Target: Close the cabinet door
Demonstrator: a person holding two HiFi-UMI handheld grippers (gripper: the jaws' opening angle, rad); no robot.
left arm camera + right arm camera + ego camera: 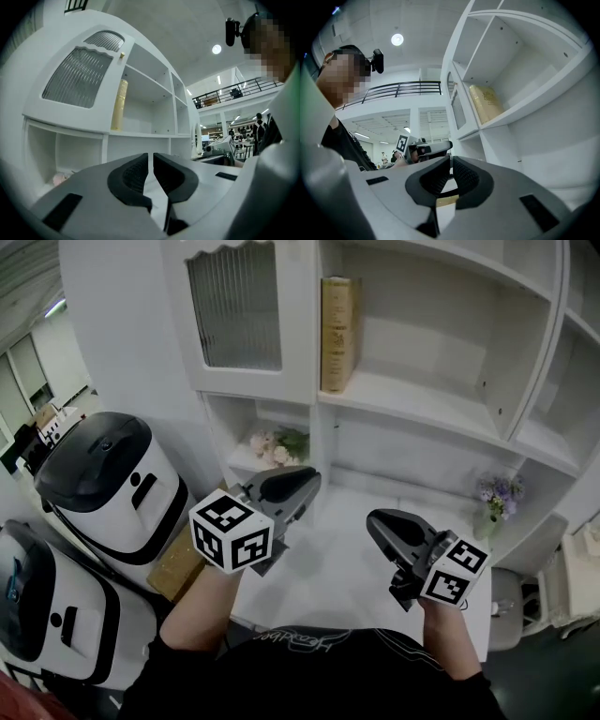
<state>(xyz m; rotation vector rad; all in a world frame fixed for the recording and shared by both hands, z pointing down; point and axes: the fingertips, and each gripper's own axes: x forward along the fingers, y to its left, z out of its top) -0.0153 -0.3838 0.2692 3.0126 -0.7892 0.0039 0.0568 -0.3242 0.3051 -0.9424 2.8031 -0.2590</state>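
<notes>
The white cabinet door [239, 306] with ribbed glass covers the upper left compartment; in the left gripper view the door [79, 77] looks about flush with the frame, its small knob [122, 55] at the right edge. From the right gripper view the door [457, 105] shows edge-on. My left gripper [305, 486] hangs below the door, apart from it, jaws drawn together to a slit with nothing between them [151, 157]. My right gripper [375, 521] is lower right, also shut and empty [451, 159].
A yellow book [336, 334] stands on the open shelf right of the door. Pink flowers [272, 448] sit in the lower cubby, purple flowers [497, 493] at the right. Two white machines [103, 484] and a cardboard box [183, 563] stand to the left.
</notes>
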